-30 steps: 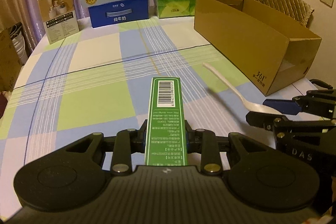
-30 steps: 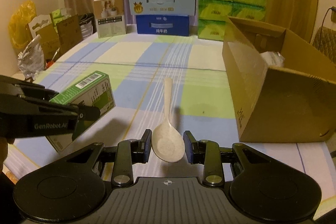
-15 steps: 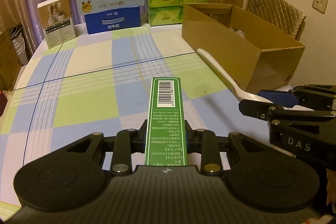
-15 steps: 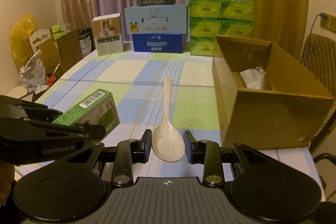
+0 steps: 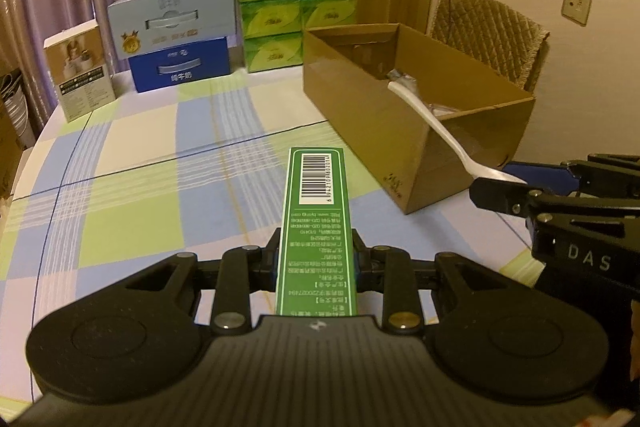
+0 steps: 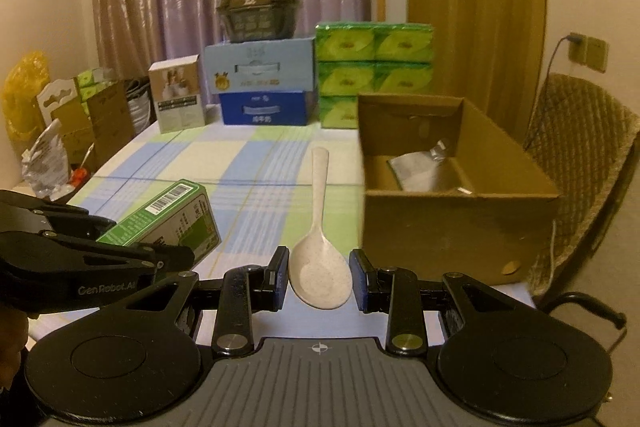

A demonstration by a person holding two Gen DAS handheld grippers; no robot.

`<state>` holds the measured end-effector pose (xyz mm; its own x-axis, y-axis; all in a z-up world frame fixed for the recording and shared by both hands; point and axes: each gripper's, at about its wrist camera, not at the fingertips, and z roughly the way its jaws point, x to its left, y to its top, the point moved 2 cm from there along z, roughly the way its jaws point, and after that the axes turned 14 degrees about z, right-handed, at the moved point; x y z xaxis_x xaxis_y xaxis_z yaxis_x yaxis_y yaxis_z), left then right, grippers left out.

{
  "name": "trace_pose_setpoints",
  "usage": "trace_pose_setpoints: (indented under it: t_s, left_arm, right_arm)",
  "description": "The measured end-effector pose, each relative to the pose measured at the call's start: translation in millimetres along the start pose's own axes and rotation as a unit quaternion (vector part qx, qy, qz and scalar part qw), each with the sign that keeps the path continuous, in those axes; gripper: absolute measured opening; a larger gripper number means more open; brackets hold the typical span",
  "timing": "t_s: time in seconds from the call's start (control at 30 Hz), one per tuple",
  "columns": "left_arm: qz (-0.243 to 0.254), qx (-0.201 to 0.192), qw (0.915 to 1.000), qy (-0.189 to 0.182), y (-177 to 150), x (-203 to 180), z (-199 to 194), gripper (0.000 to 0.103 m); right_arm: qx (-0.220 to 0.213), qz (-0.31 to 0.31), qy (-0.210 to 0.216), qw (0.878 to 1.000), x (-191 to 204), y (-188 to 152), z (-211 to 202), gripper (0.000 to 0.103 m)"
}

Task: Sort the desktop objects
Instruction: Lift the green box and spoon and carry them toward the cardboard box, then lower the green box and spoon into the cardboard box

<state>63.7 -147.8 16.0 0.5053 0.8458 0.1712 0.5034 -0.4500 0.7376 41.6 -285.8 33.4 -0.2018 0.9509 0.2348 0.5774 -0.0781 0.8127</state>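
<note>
Green carton (image 5: 316,227) juts forward, clamped in the left gripper (image 5: 316,263) above the checked tablecloth (image 5: 132,187). Right gripper (image 6: 320,281) pinches the pale spoon (image 6: 320,251), handle aimed ahead, beside the cardboard box (image 6: 452,227).

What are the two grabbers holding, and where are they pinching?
The left gripper pinches the green box at its near end. The right gripper pinches the spoon by its bowl.

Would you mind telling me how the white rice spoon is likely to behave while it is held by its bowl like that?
The spoon looks like rigid plastic: its handle sticks straight out from the right gripper without sagging. It is probably light. Gripped across the rounded, smooth bowl, it may pivot or slip.
</note>
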Motion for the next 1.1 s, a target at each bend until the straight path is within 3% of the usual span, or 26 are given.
trace_pose_setpoints:
  t_s: [0.53, 0.9, 1.1]
  left_arm:
    - [0.025, -0.022, 0.9989, -0.034, 34.8, -39.0, -6.3, 0.025]
    - [0.036, -0.036, 0.9962, -0.071, 66.6, -70.0, 7.2, 0.025]
    - [0.041, -0.042, 0.9956, -0.073, 79.3, -77.2, 13.6, 0.025]
  right_arm:
    - [-0.028, 0.021, -0.04, 0.999, -43.7, 14.8, -34.0, 0.029]
    - [-0.048, 0.036, -0.077, 0.995, -82.9, 27.4, -52.2, 0.029]
    - [-0.056, 0.039, -0.082, 0.994, -92.7, 33.5, -52.8, 0.029]
